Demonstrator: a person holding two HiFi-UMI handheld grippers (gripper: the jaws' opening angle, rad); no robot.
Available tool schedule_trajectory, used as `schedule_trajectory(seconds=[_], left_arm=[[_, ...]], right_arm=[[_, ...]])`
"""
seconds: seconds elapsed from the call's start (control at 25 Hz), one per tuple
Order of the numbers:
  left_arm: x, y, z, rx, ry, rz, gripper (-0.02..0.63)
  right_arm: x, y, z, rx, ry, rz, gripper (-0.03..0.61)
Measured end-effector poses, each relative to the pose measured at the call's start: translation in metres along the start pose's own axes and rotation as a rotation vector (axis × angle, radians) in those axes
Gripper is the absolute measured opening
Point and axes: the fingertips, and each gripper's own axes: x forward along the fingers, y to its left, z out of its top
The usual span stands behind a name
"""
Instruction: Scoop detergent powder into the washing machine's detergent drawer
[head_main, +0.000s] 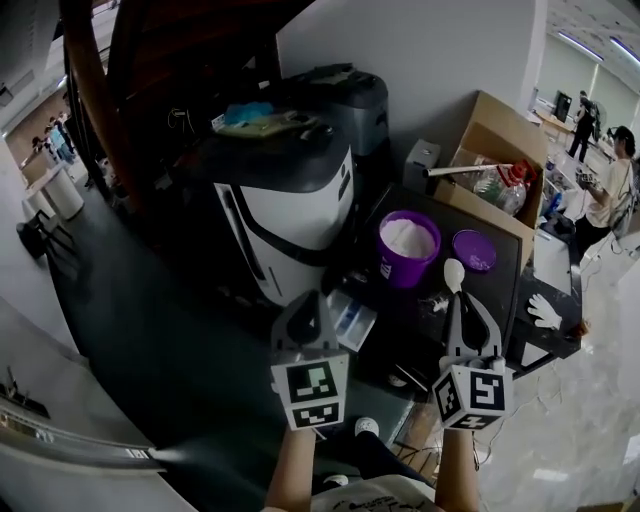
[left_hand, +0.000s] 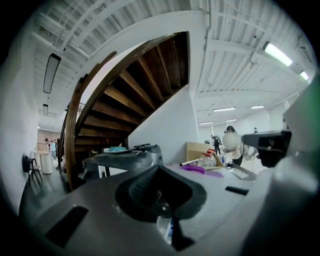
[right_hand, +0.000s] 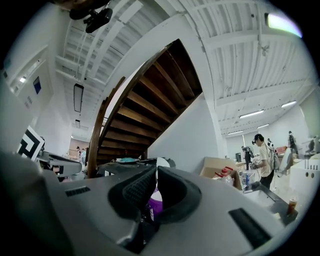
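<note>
In the head view a white and black washing machine (head_main: 290, 205) stands on the floor, its detergent drawer (head_main: 352, 322) pulled out at the front right. An open purple tub (head_main: 407, 250) of white powder sits on a black table, with its purple lid (head_main: 473, 250) beside it. My right gripper (head_main: 455, 297) is shut on a white scoop (head_main: 454, 270), held upright just right of the tub; the scoop's bowl (right_hand: 161, 162) shows above the jaws. My left gripper (head_main: 306, 312) is shut and holds nothing, hovering just left of the drawer (left_hand: 165, 228).
A cardboard box (head_main: 492, 150) with bottles stands behind the tub. A white glove (head_main: 543, 311) lies at the table's right edge. A grey appliance (head_main: 350, 95) sits behind the washer, against a wall and a wooden staircase (left_hand: 125, 100). A person (head_main: 610, 190) stands far right.
</note>
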Motion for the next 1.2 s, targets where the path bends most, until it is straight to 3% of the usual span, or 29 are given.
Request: schedule_trajectory(seconds=[0.36, 0.72, 1.2], left_arm=[[0.077, -0.013, 0.005, 0.004, 0.030, 0.050, 0.002], [0.113, -0.011, -0.002, 0.001, 0.061, 0.085, 0.002], [0.164, -0.016, -0.006, 0.014, 0.084, 0.018, 0.003]], right_arm=[[0.086, -0.037, -0.013, 0.015, 0.027, 0.066, 0.020], [0.126, -0.052, -0.038, 0.027, 0.089, 0.102, 0.020], [0.166, -0.048, -0.059, 0.032, 0.162, 0.096, 0.020]])
